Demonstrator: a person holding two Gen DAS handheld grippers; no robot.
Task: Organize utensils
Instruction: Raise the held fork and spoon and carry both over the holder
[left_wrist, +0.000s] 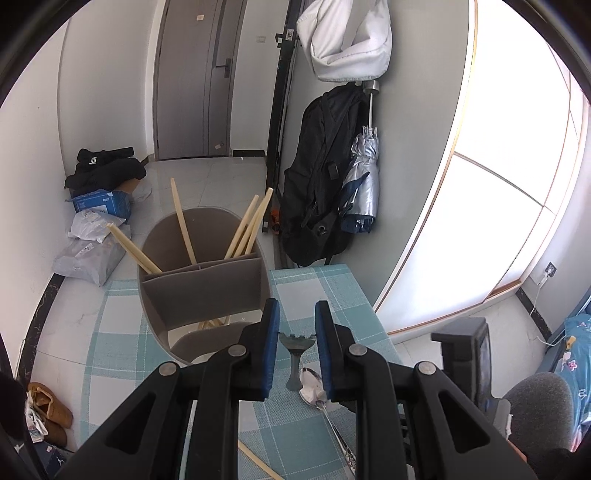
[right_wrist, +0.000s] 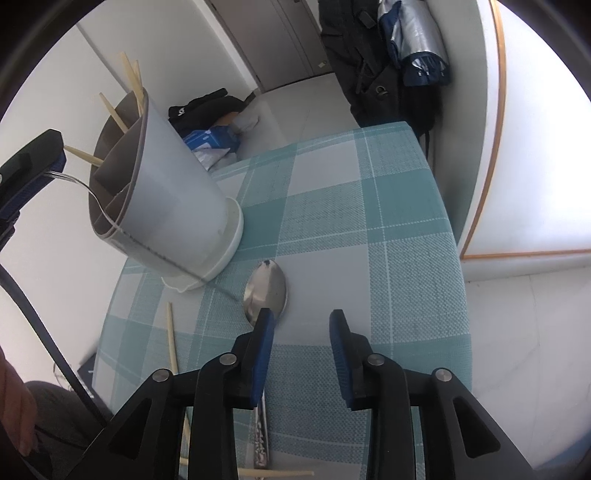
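Note:
My left gripper (left_wrist: 297, 308) is shut on the head of a metal fork (left_wrist: 295, 341), tines up between the blue pads. It hangs just in front of the grey divided utensil holder (left_wrist: 199, 291). From the right wrist view the fork's thin handle (right_wrist: 110, 221) runs down past the holder (right_wrist: 177, 206). Several chopsticks (left_wrist: 181, 221) stand in the holder's far compartments. A metal spoon (right_wrist: 266, 291) lies on the checked tablecloth (right_wrist: 369, 229). My right gripper (right_wrist: 301, 314) is open above it, its left finger over the spoon's neck and nothing between the pads.
Loose chopsticks (right_wrist: 170, 339) lie on the cloth near the front edge. A black backpack (left_wrist: 317, 184) and a folded silver umbrella (left_wrist: 364, 177) hang beyond the table's far corner. Boxes and bags (left_wrist: 99, 206) sit on the floor to the left. A hand (right_wrist: 14, 406) shows at the lower left.

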